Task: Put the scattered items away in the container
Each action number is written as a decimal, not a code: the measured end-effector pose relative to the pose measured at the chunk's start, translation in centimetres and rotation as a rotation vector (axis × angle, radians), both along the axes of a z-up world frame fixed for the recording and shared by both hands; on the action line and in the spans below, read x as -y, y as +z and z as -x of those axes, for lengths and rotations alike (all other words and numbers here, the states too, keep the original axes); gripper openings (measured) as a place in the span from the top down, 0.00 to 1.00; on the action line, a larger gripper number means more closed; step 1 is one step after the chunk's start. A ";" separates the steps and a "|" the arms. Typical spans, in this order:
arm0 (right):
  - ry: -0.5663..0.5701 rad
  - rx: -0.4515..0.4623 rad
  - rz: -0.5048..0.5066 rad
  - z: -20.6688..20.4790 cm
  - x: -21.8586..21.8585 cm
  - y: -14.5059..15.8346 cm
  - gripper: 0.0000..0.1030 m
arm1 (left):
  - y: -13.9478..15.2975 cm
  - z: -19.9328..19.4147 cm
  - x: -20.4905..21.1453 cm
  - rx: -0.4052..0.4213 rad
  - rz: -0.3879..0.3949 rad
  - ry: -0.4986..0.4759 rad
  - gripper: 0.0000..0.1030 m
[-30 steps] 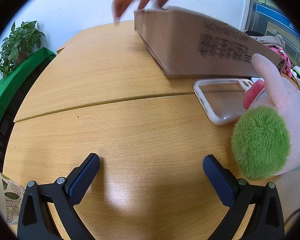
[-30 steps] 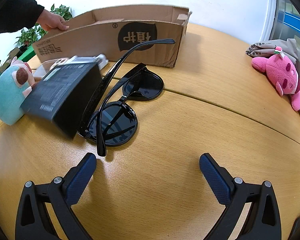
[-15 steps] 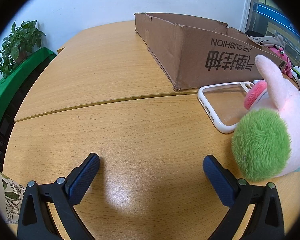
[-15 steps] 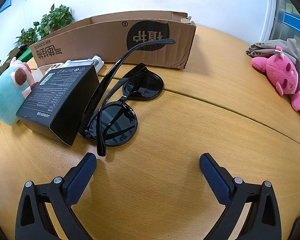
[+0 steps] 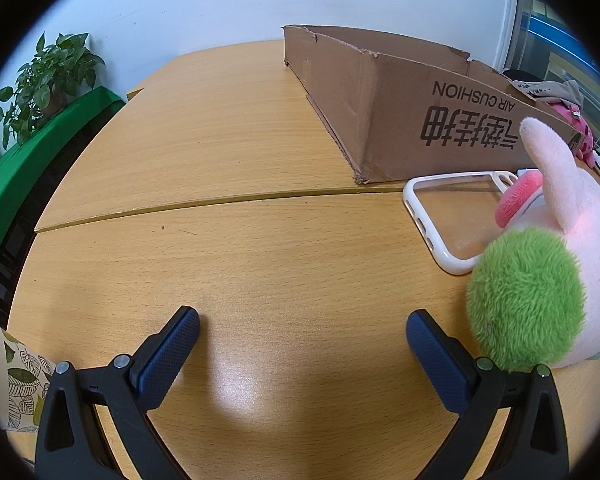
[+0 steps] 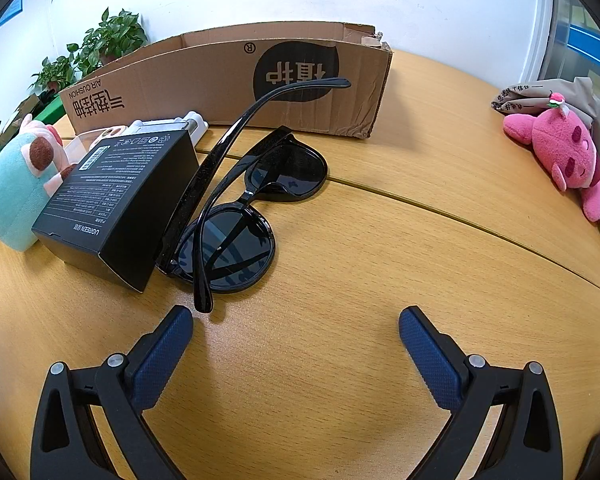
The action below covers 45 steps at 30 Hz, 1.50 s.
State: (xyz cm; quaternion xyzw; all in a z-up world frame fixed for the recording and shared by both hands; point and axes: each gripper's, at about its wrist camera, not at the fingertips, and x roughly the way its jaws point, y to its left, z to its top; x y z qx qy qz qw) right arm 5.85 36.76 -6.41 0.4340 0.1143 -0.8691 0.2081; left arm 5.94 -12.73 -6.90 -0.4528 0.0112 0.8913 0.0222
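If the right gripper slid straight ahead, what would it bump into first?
Probably the black sunglasses: their folded arm tip lies just ahead of the right gripper, near its left finger. Dead centre looks like bare table, though depth is hard to judge.

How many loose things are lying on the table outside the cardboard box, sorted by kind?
Plush toys: 2, the teal and pink one and the pink one
Sunglasses: 1
Black box: 1
Clear phone case: 1
White item behind the black box: 1
Total: 6

Bare desk (image 5: 236, 264) ahead of left gripper (image 5: 302, 334); plush (image 5: 540, 280) crowds its right, sunglasses (image 6: 240, 216) sit just off right gripper (image 6: 296, 330).
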 end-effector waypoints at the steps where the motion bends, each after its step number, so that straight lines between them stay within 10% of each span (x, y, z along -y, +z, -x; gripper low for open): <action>1: 0.000 0.000 0.000 0.1 0.0 0.0 0.00 | 0.0 0.0 0.0 0.000 0.000 0.000 0.00; 28: 0.001 0.000 0.000 0.0 0.0 0.0 0.00 | 0.2 0.0 -0.2 0.015 0.003 0.016 0.01; 45: 0.002 0.001 0.000 0.0 0.0 0.0 0.00 | 13.0 -3.3 -8.2 0.006 -0.043 0.012 0.01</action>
